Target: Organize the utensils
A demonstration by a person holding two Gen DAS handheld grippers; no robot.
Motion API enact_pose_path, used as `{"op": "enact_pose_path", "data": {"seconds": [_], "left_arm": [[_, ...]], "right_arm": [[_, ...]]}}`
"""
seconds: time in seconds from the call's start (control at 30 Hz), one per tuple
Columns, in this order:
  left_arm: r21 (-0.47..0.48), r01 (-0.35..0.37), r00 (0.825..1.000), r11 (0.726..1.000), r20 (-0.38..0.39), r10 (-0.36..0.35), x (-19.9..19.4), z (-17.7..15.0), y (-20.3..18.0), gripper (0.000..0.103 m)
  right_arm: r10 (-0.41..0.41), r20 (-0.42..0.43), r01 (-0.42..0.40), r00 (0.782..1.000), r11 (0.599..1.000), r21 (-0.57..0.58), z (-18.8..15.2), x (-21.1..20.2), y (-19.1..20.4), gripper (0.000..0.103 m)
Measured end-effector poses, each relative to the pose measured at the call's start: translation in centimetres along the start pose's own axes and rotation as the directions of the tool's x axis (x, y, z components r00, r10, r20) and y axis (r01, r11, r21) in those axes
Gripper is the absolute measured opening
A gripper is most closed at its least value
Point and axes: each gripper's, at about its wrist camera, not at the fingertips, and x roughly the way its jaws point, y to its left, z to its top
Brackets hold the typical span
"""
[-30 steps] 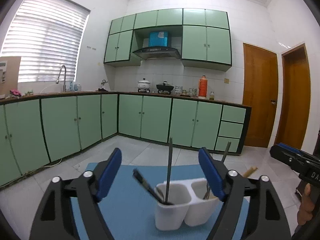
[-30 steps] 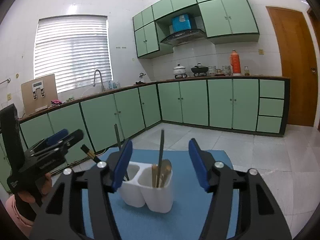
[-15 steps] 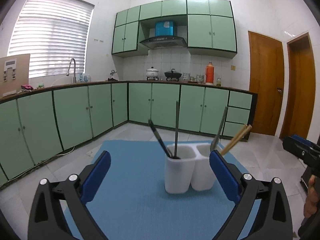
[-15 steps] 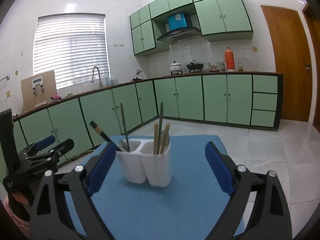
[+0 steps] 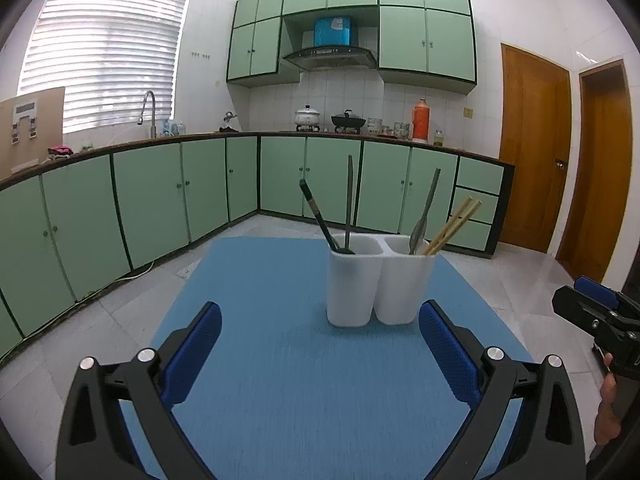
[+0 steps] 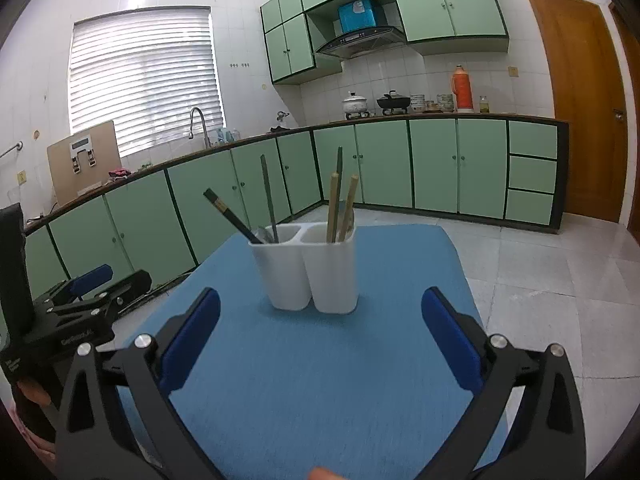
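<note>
white two-cup holder [image 5: 380,280] holds black chopsticks [image 5: 318,214] left, wooden chopsticks [image 5: 454,226] right.

A white two-cup utensil holder [image 5: 380,280] stands on a plain blue mat [image 5: 300,380], holding black chopsticks [image 5: 320,216], pale wooden chopsticks [image 5: 454,226] and grey-green handles. Pale green cabinets [image 5: 160,200] (dark-trimmed) line white tiled walls [image 5: 340,96]; the doors [image 5: 532,148] are orange-brown, the gripper pads [image 5: 192,354] blue.

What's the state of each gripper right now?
Left gripper: open, empty; jaws have just been opening, nothing between them.
Right gripper: open, empty; jaws have just been opening, nothing between them.
</note>
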Motion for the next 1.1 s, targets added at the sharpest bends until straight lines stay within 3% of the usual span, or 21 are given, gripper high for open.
{"op": "enact_pose_path", "data": {"seconds": [0.5,1.1], "left_arm": [[0.011,-0.006,0.999,1.000,-0.039,0.007,-3.7,-2.6,-0.5,0.097],[0.014,0.015,1.000,1.000,-0.010,-0.015,-7.6,-0.8,-0.4,0.097]], "right_arm": [[0.011,-0.060,-0.011,0.998,1.000,-0.008,-2.9,-2.4,2.5,0.098],[-0.014,-0.039,0.012,0.999,0.999,-0.048,-0.8,-4.9,4.3,0.098]]}}
